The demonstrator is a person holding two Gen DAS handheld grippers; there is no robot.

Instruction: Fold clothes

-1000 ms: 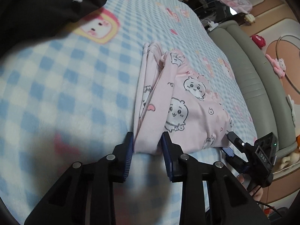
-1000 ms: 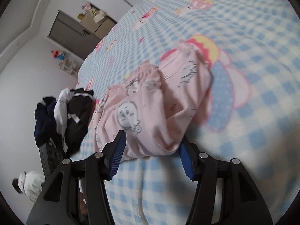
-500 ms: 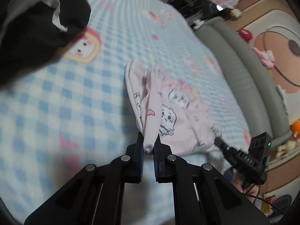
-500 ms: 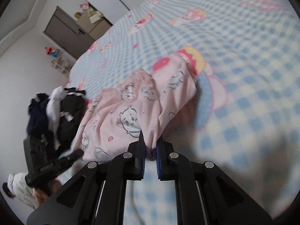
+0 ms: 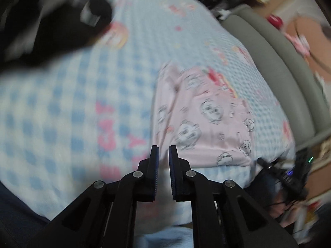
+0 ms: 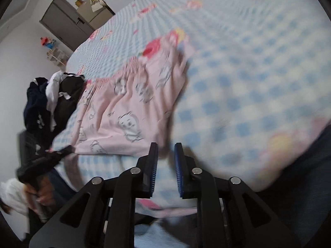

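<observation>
Pink garment lies folded on the bed, released.
The pink garment (image 5: 209,124) rests on the checked bed (image 5: 62,107); both tongs, left (image 5: 163,150) and right (image 6: 166,147), pinched it 0.5 s ago, now slightly parted, empty, just short of its near edge.

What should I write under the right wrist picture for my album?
The right tool sits slightly open by the edge of pink pajamas on a checked blanket.
</observation>
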